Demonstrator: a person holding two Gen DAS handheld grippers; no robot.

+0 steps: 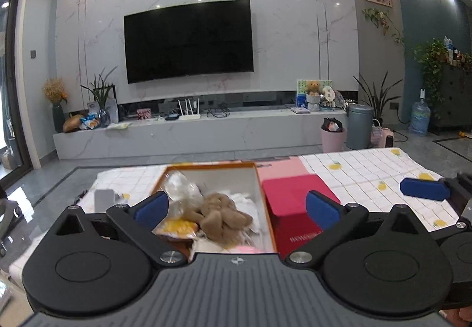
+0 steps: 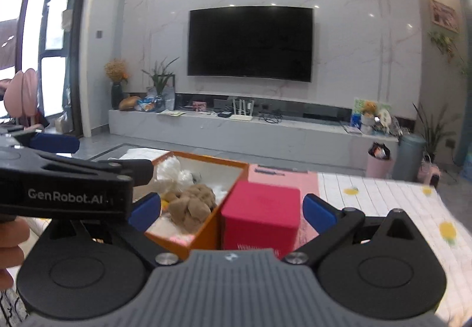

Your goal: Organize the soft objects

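The left gripper (image 1: 237,206) stands fully spread with nothing between its blue pads; it hangs over the near end of an orange box (image 1: 267,209). The right gripper (image 2: 233,210) is likewise spread wide and holds nothing, its pads apart above the box's near right corner and a red box (image 2: 259,214).

The soft things lie inside the orange box — a brown plush toy (image 1: 219,213) in the middle, a crinkled clear plastic bag (image 1: 180,191) toward the far left corner, a yellow-and-white piece (image 1: 177,226) at the near left, white cloth beside the toy on the right. All sit below the box's rim.

The red box stands just beside the orange box's right wall, possibly touching it — the gap cannot be made out. Both rest on a table covered by a white checked cloth (image 1: 368,173) with yellow spots. To the right of the red box the cloth lies bare up to its edge. Past the table's far edge, grey floor (image 1: 177,155) runs clear to the low TV bench (image 1: 191,132).
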